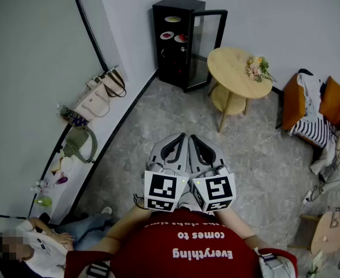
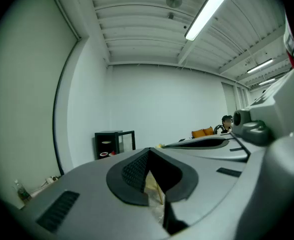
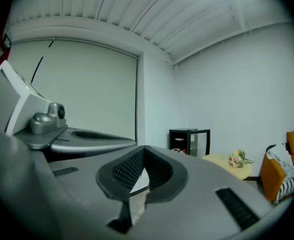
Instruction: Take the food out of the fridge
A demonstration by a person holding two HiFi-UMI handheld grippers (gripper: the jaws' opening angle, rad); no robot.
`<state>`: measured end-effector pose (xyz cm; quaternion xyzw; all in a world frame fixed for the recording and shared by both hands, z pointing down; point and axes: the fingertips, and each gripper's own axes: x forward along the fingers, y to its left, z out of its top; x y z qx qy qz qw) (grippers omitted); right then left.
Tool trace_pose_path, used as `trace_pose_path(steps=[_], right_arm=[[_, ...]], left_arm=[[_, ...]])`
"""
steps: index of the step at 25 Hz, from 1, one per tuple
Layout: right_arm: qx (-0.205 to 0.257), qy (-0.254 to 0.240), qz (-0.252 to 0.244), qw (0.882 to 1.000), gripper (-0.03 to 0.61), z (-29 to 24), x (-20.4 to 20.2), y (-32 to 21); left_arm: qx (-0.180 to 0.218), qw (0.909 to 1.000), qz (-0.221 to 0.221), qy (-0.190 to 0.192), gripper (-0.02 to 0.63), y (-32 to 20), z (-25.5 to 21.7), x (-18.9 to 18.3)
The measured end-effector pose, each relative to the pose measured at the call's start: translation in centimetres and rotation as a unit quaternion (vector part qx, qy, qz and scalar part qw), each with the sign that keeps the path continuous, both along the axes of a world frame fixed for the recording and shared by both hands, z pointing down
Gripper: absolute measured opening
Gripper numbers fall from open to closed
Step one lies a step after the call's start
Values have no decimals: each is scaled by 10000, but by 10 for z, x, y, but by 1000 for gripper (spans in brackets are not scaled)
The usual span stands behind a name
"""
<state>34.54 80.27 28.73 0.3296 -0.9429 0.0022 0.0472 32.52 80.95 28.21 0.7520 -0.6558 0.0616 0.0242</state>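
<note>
A black fridge (image 1: 178, 42) stands against the far wall with its glass door (image 1: 207, 45) swung open. Plates of food (image 1: 172, 19) (image 1: 167, 35) rest on its shelves. My left gripper (image 1: 181, 138) and right gripper (image 1: 193, 138) are held side by side close to my chest, far from the fridge, both shut with nothing between the jaws. In the left gripper view the left gripper (image 2: 149, 153) points toward the distant fridge (image 2: 114, 143). In the right gripper view the right gripper (image 3: 144, 151) also faces the fridge (image 3: 189, 141).
A round yellow table (image 1: 233, 83) with flowers (image 1: 258, 68) stands right of the fridge. Bags (image 1: 97, 100) lie on a ledge along the left wall. A person (image 1: 36, 245) sits at bottom left. An orange chair with clothes (image 1: 314, 109) and a small wooden stool (image 1: 329, 230) stand at right.
</note>
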Motion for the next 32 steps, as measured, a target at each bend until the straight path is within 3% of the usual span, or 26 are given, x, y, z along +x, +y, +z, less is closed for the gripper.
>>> trace_pose_path(steps=[12,18,20,24,28,32], right_arm=[[-134,-203,131,9996,11,4,43,-19],[-243,-263,87,9993,11,19,53,-26],[-324,-267,106,9991,11,25,55,-32],[-329,-216,120,9992,11,32,49,-48],[15,295,19,9996,11,36,32,-73],[-241,380,-300,9985,11,44,5,-108]], left_arm=[[180,9985,304,-430,6,-9,-2,49],[-303,9982,479,184,6,-17,18,59],[-391,9977,531,162,6,-21,25,60],[-324,9981,520,39,6,-39,31,55],[-347,9979,544,-97,6,-71,32,38],[-556,9952,780,-200,6,-109,36,14]])
